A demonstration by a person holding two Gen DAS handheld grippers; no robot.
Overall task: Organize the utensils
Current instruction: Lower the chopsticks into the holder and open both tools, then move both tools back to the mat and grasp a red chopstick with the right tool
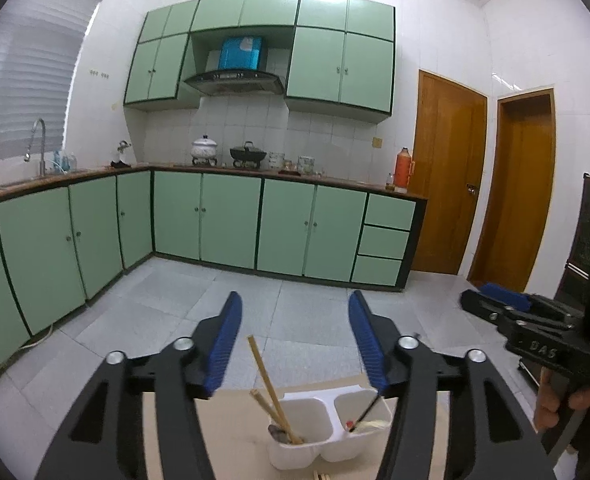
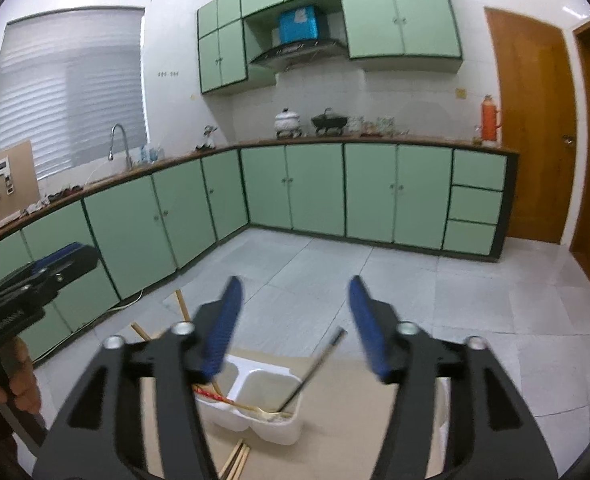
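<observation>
A white two-compartment holder [image 1: 327, 428] stands on a tan table [image 1: 231, 432]. Wooden chopsticks [image 1: 269, 386] lean in its left compartment; a dark utensil [image 1: 365, 410] leans in its right one. My left gripper [image 1: 295, 320] is open and empty, above and behind the holder. In the right wrist view the holder [image 2: 259, 400] holds a dark chopstick [image 2: 315, 364] and wooden utensils [image 2: 255, 408]. More wooden chopsticks [image 2: 237, 460] lie on the table in front of it. My right gripper [image 2: 295, 304] is open and empty above the holder.
Green cabinets [image 1: 223, 220] and a counter with pots [image 1: 247, 154] line the far wall. Wooden doors [image 1: 447, 184] stand at the right. The other gripper shows at the right edge of the left wrist view [image 1: 535, 320] and the left edge of the right wrist view [image 2: 31, 280].
</observation>
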